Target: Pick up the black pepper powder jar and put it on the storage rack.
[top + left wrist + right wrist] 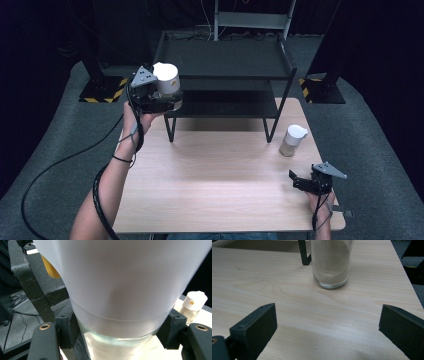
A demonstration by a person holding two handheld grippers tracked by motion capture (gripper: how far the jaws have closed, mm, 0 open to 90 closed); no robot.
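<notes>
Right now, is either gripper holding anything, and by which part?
Yes. The left gripper is shut on a white-capped jar, jaws clamped on its sides just below the cap, lifted off the table. The right gripper is open and empty.

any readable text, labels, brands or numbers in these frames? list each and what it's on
None readable.
Jar in the left gripper: white lid and clear body are plain, no label.
Second jar on the table: white cap and glass, filled with pale powder, no print visible.
Floor plates by the stands: yellow-black hazard stripes, no words.
Right gripper: no markings visible.
</notes>
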